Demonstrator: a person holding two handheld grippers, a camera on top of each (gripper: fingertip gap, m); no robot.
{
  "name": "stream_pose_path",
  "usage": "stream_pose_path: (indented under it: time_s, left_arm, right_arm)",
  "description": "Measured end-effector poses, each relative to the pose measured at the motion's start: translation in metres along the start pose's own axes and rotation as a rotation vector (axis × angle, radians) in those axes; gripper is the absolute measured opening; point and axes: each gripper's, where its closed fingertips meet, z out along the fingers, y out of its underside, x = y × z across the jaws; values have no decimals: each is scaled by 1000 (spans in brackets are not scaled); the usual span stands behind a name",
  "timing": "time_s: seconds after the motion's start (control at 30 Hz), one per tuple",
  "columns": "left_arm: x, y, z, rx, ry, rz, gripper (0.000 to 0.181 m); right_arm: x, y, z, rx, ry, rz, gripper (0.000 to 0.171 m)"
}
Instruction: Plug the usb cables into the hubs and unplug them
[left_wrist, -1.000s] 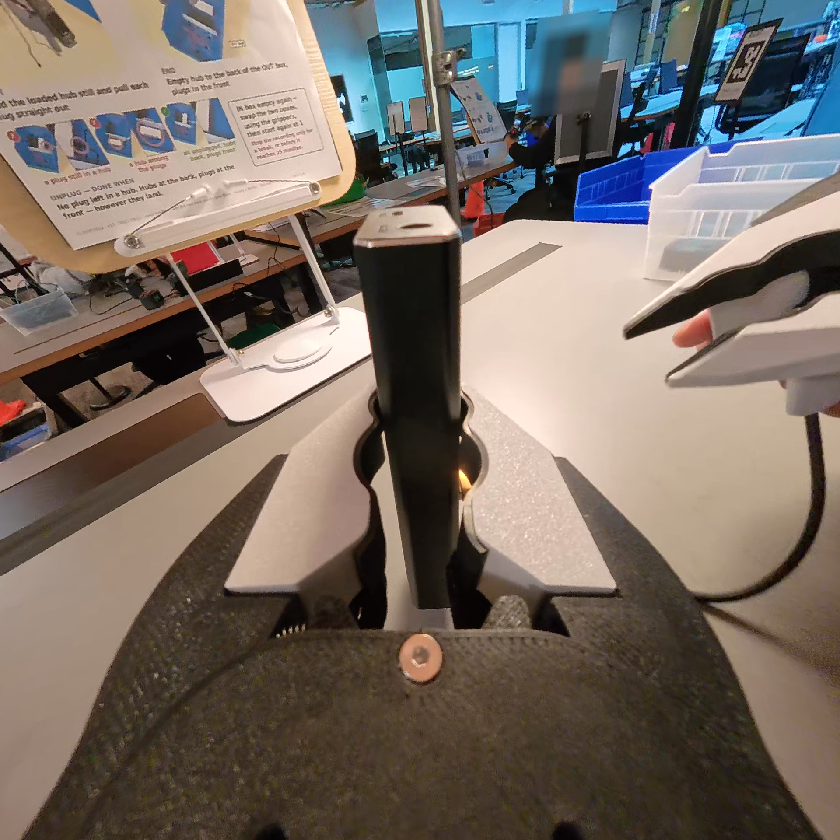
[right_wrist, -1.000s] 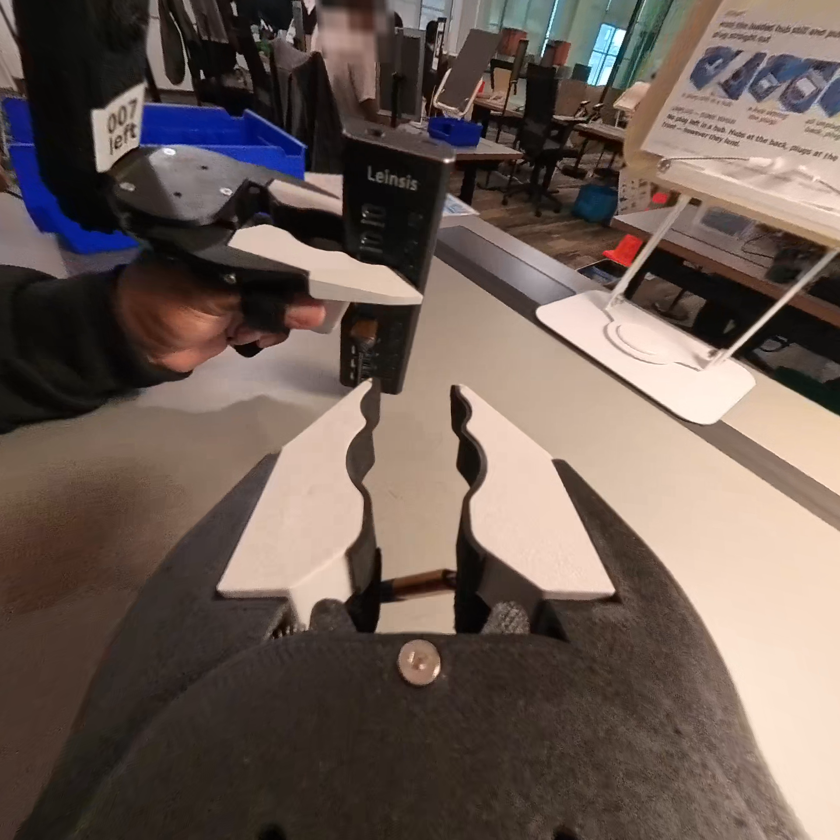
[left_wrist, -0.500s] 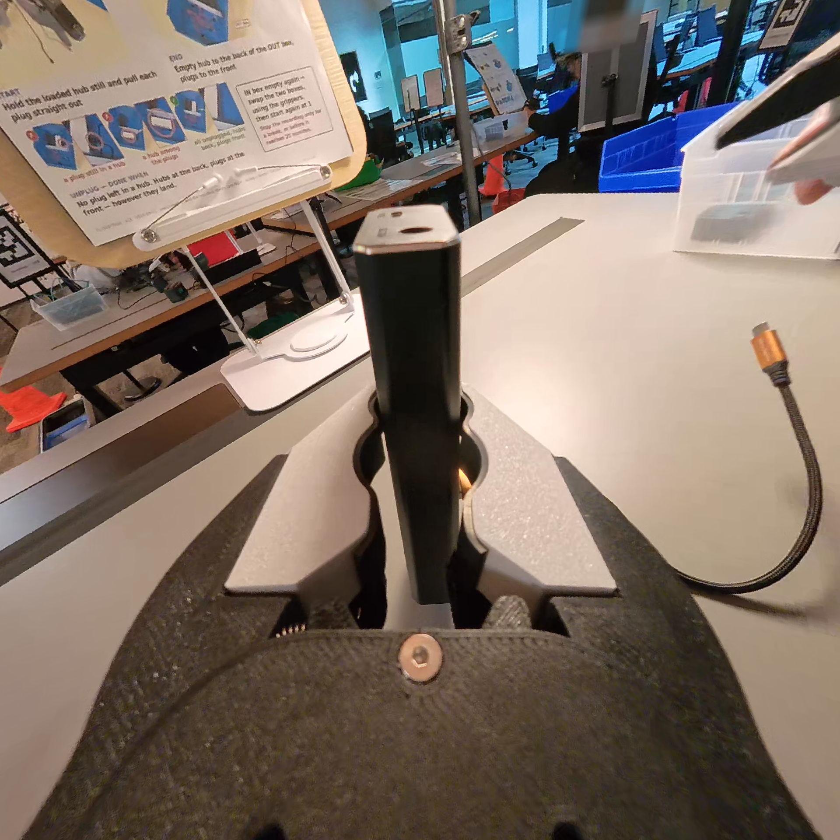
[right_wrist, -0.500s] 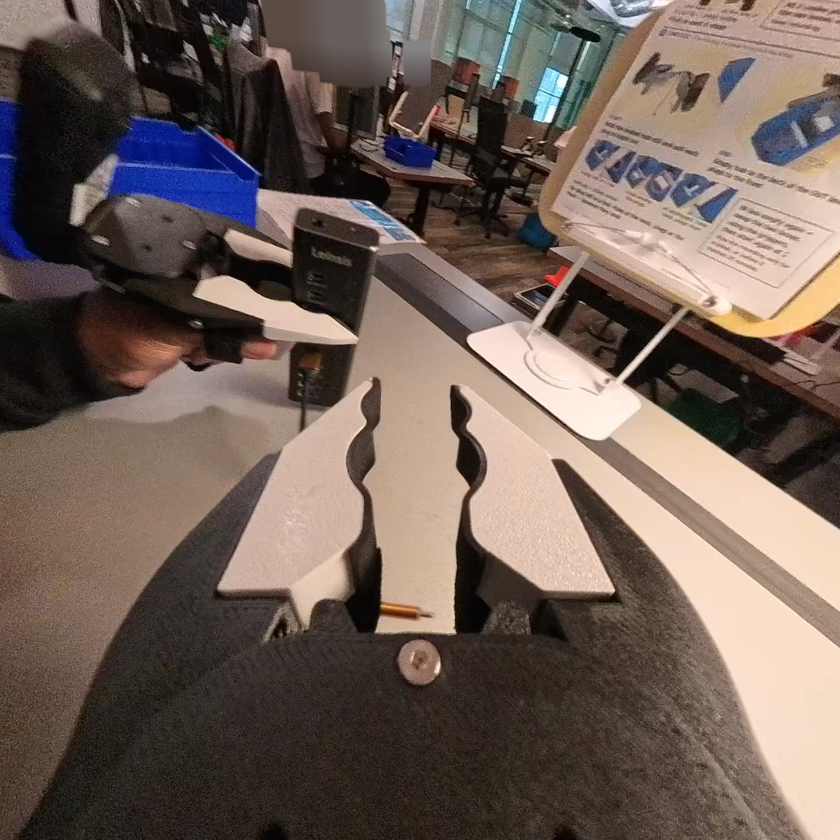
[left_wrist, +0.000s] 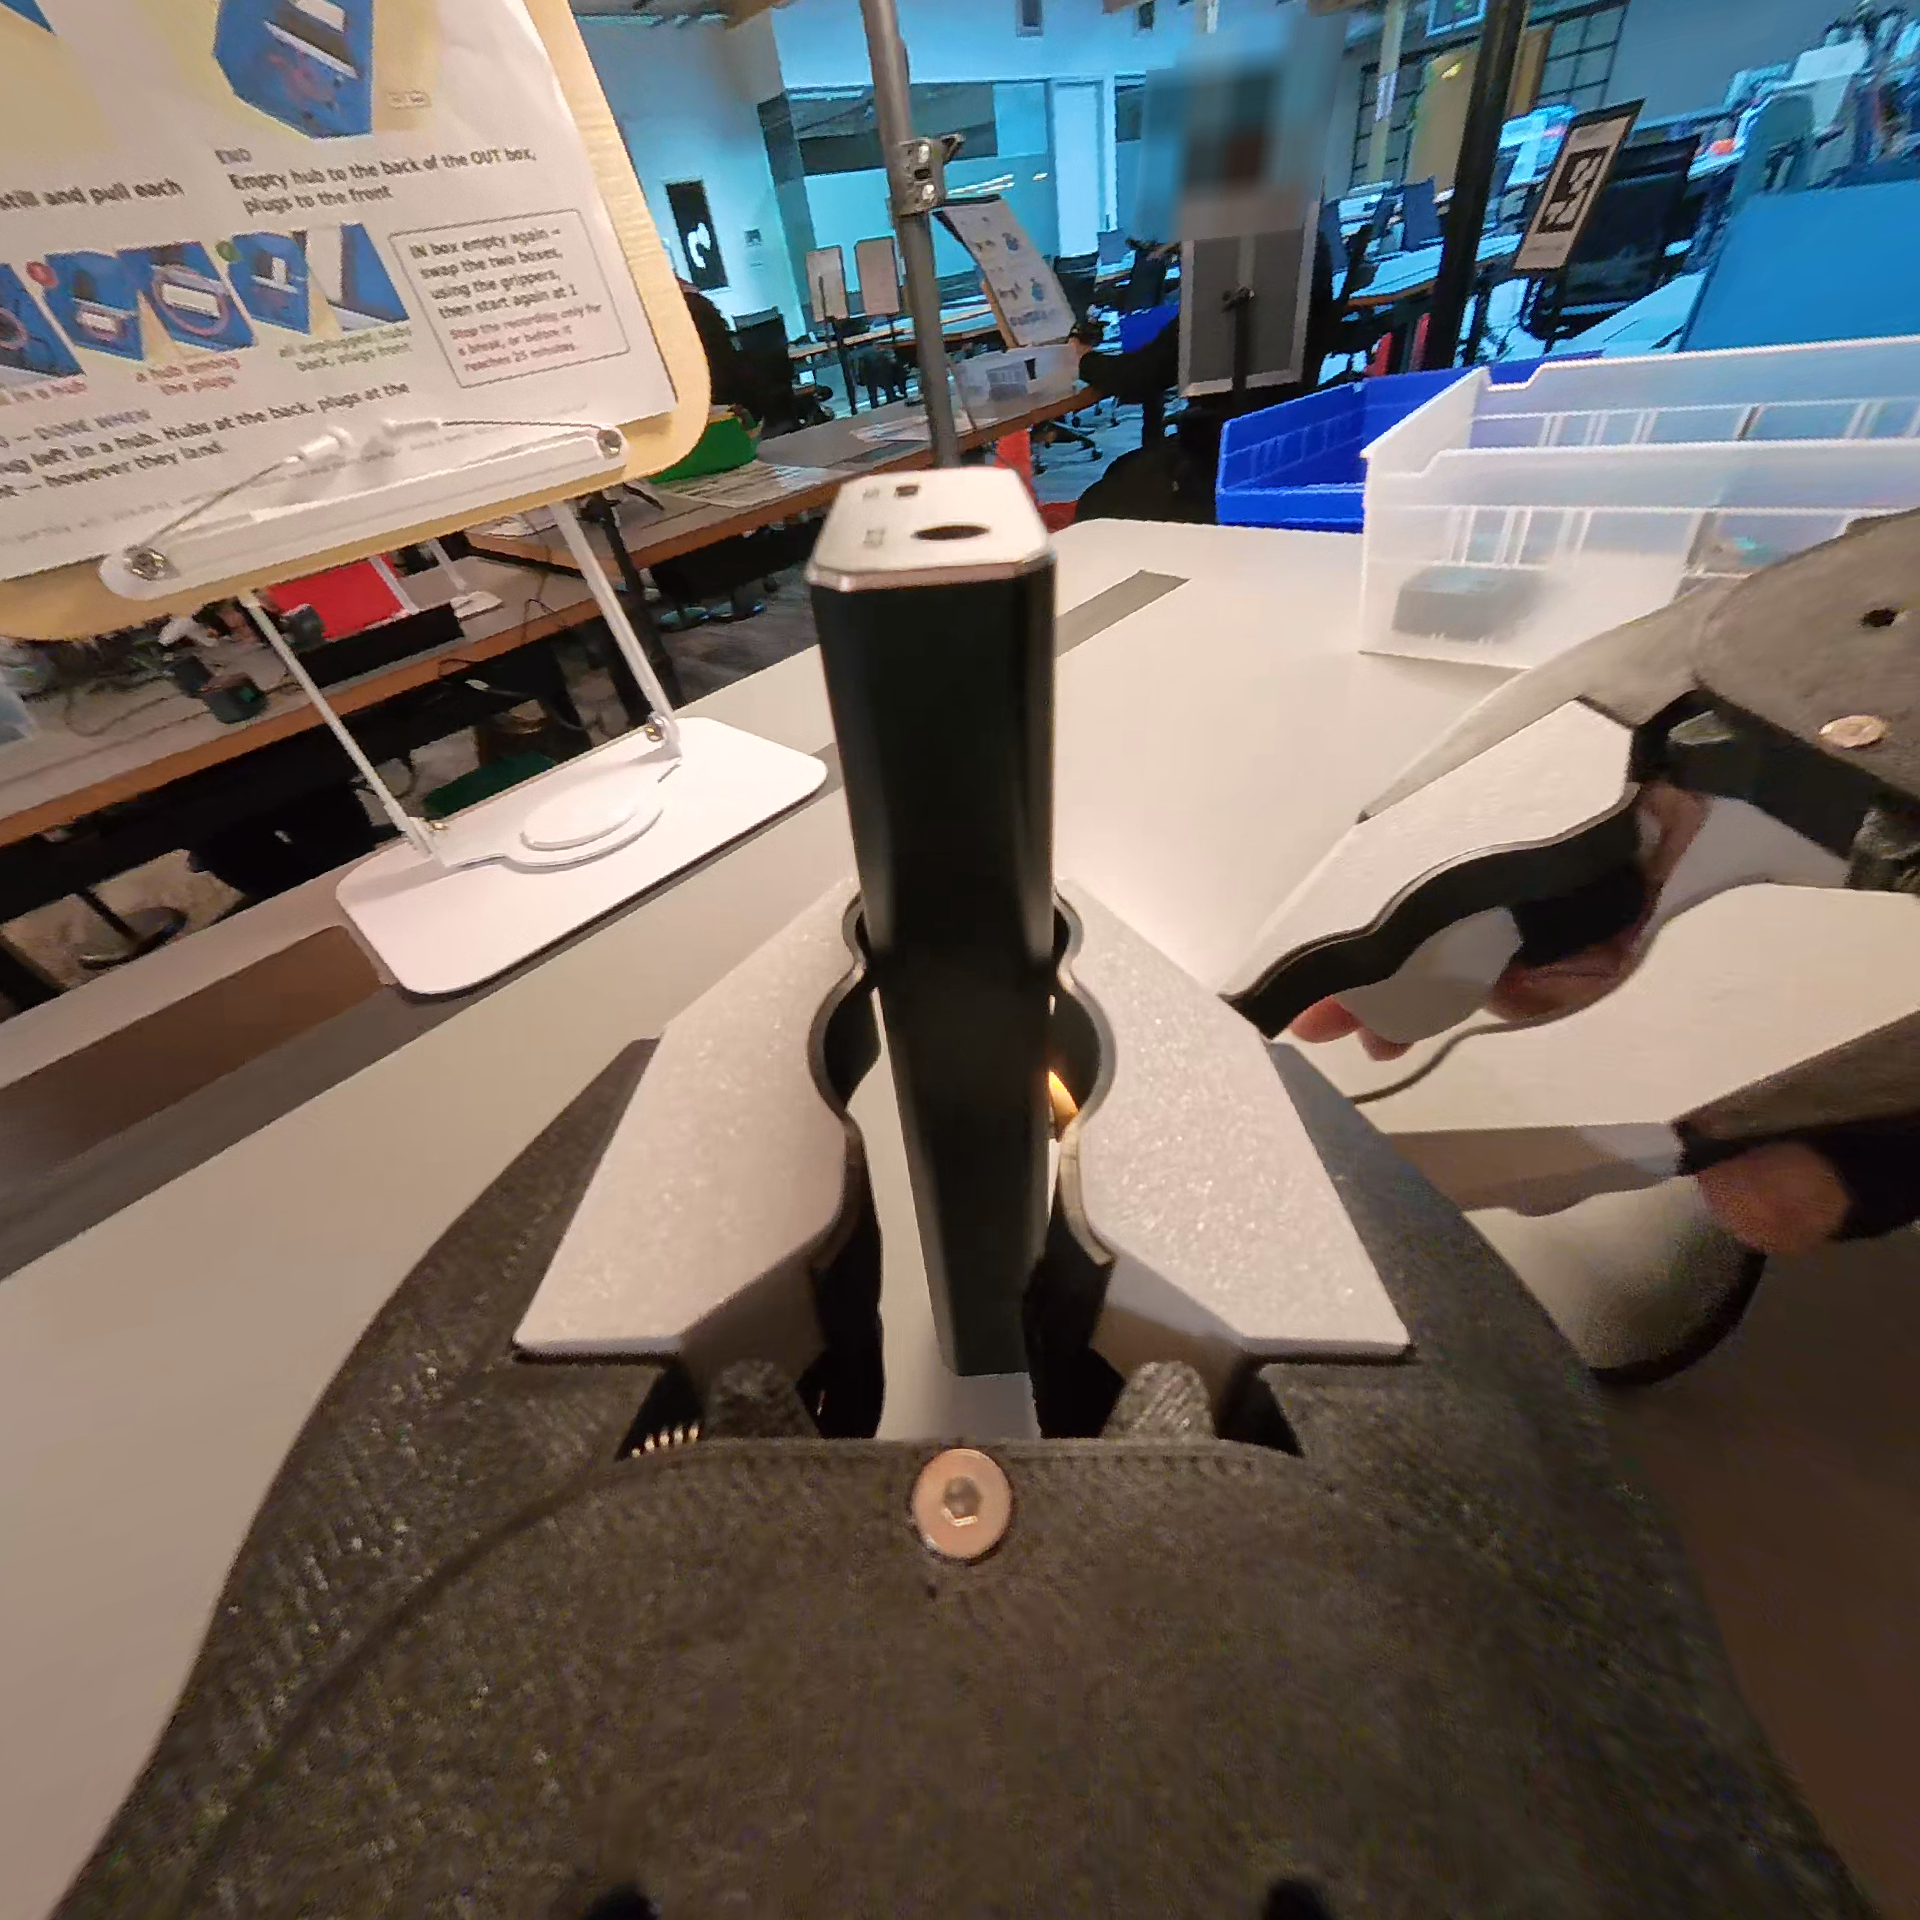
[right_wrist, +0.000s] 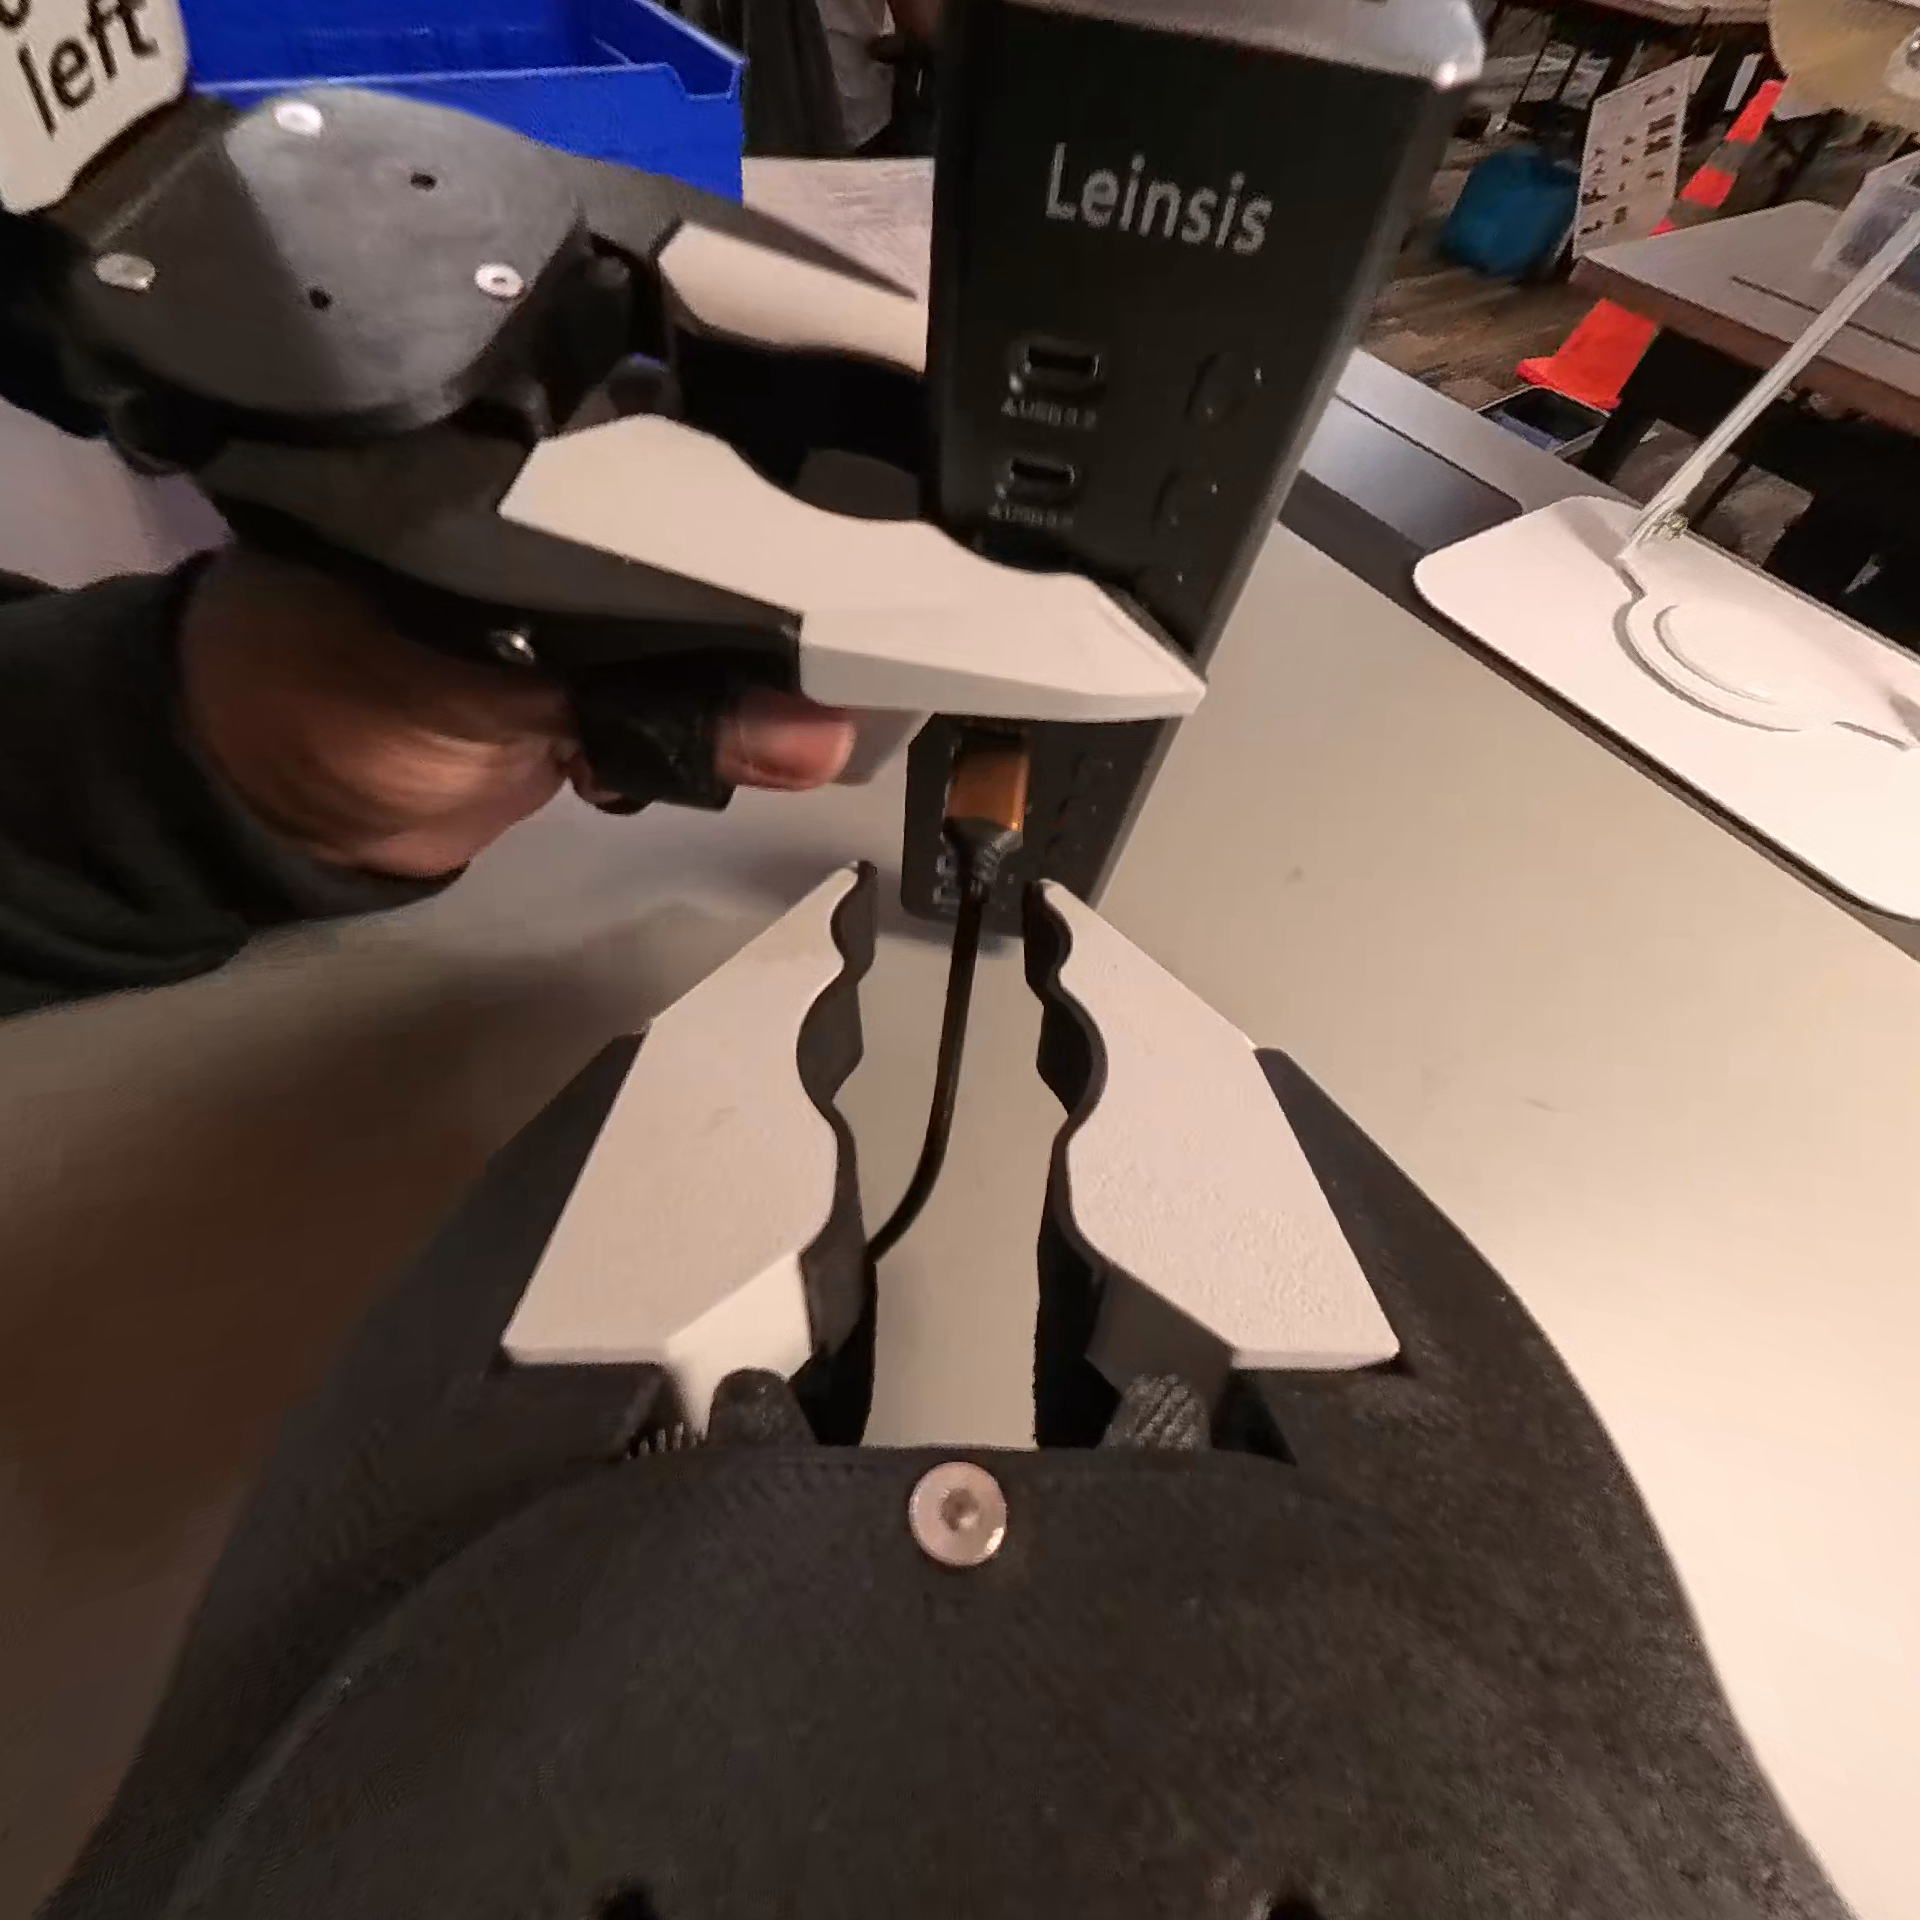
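Observation:
My left gripper (left_wrist: 961, 925) is shut on a black USB hub (left_wrist: 935, 790) and holds it upright above the grey table (left_wrist: 1195, 675). In the right wrist view the hub (right_wrist: 1174, 312) shows its port side, with the left gripper (right_wrist: 831, 603) clamped across it. An orange plug (right_wrist: 990, 800) sits in a lower port, and its black cable (right_wrist: 951, 1039) hangs down between my right gripper's fingers. My right gripper (right_wrist: 951, 904) is open, its tips just below the plug and not touching the cable. It also shows at the right of the left wrist view (left_wrist: 1309, 914).
A white document stand (left_wrist: 582, 862) with an instruction sheet stands at the table's far left edge. A clear plastic bin (left_wrist: 1621, 520) and a blue bin (left_wrist: 1288, 457) sit at the back right. A person's hand (right_wrist: 343, 748) holds the left gripper. One gripper's finger ends stand about 7 cm off the other's.
My right gripper drew back from the hub, then came in close again, and now straddles the cable below the plug. The left gripper keeps the hub upright and has turned slightly.

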Motion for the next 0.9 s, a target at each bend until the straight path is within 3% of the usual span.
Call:
stream_pose_path:
  time_s: [0.13,0.53,0.9]
  left_arm:
    - [4,2,2,3,40,-84,29]
    - [-1,-5,2,94,179,-383,33]
    - [-6,-12,-3,143,241,-458,38]
  right_arm:
    - [5,2,4,-17,36,18,11]
    - [2,-21,-9,157,-85,241,2]
    - [10,-29,-19,228,-67,238,0]
